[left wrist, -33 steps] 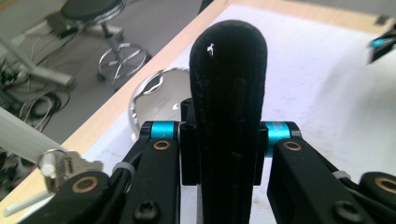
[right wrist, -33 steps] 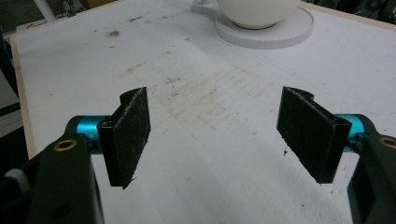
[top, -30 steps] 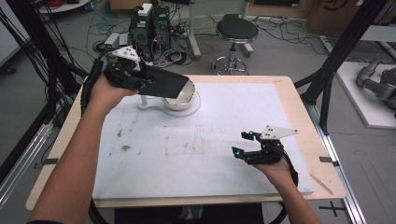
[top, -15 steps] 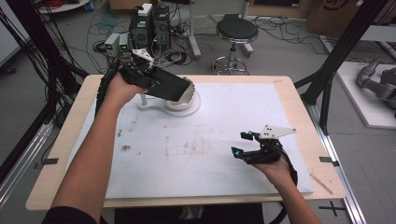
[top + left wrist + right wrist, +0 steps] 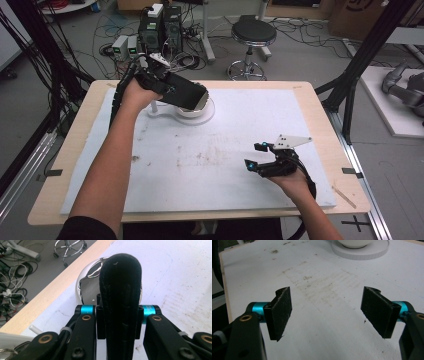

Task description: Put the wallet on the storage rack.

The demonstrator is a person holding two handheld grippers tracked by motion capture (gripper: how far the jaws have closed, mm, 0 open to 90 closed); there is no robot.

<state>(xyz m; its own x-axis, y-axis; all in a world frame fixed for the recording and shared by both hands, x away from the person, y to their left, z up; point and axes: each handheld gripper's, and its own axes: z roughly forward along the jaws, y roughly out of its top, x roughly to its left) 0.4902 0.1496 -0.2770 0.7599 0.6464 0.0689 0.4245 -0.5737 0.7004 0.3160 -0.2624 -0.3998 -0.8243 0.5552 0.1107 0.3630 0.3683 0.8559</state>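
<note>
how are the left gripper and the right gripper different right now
The left gripper is shut, its pads pressed flat together; the right gripper is open, with bare mat between its pads.
The left gripper is held above the shiny bowl at the table's far side; the right gripper sits low over the stained white mat near the front edge, away from the bowl.
Both have black pads and blue fittings.

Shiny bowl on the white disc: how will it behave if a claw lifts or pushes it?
The shiny bowl looks rigid and mirror-smooth, so it is probably slippery against pads. Its rounded shape suggests it may rock or tip if pushed near the rim. Resting on the white disc, it might slide off under a shove.
</note>
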